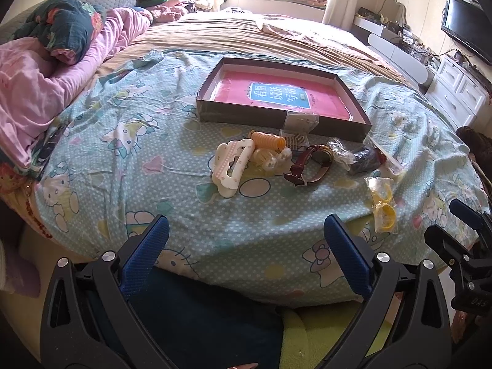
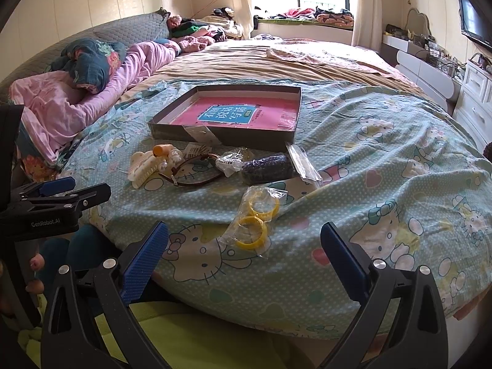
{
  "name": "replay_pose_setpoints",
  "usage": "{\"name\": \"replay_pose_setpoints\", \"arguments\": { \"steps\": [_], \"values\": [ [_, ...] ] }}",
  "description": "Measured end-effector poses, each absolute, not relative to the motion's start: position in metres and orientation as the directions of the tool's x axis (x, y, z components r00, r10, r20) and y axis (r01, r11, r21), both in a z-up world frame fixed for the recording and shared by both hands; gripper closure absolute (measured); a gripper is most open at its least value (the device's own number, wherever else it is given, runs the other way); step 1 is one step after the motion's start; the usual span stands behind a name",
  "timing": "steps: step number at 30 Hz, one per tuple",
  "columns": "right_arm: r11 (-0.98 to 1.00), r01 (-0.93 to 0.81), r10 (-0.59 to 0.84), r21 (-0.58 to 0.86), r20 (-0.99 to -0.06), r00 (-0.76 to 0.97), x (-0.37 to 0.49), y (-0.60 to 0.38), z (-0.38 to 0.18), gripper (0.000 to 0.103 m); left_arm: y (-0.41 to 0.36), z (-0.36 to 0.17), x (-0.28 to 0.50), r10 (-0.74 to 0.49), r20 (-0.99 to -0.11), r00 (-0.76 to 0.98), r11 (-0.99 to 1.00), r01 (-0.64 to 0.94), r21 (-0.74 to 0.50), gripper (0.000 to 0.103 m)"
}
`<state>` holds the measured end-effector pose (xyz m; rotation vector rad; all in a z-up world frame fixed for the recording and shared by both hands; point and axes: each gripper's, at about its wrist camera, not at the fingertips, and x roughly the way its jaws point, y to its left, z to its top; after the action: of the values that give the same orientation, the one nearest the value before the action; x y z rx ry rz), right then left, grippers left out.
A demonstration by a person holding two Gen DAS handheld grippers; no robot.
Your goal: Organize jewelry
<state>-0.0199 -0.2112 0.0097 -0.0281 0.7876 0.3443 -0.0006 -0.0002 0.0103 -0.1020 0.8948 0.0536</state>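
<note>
Jewelry lies loose on the bed point(image 1: 129, 160) at mid-frame, just in front of the shallow box point(image 1: 353, 104): a white hair claw point(image 1: 232, 163), a brown watch point(image 1: 310, 164), a dark pouch point(image 2: 266, 167) and bagged yellow rings point(image 2: 253, 223) nearest the lower edge. Both the left gripper point(image 1: 246, 253) and the right gripper point(image 2: 244, 253) hang at the bottom with jaws wide apart and empty. Slippery plastic bags and soft, wrinkled bedding are the likely trouble: jaws could pinch sheet with an item, or a bag could slide out
</note>
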Motion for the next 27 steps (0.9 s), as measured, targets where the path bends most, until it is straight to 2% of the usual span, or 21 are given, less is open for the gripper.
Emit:
{"name": "replay_pose_setpoints", "arguments": {
  "steps": [27],
  "values": [
    [0.943,-0.316,0.29,0.103,-0.718,0.632,-0.006,-0.202,0.008,0.004,0.009,0.004,0.01,0.004,-0.8,0.6,0.989,-0.118,-0.083,0.009]
  ]
}}
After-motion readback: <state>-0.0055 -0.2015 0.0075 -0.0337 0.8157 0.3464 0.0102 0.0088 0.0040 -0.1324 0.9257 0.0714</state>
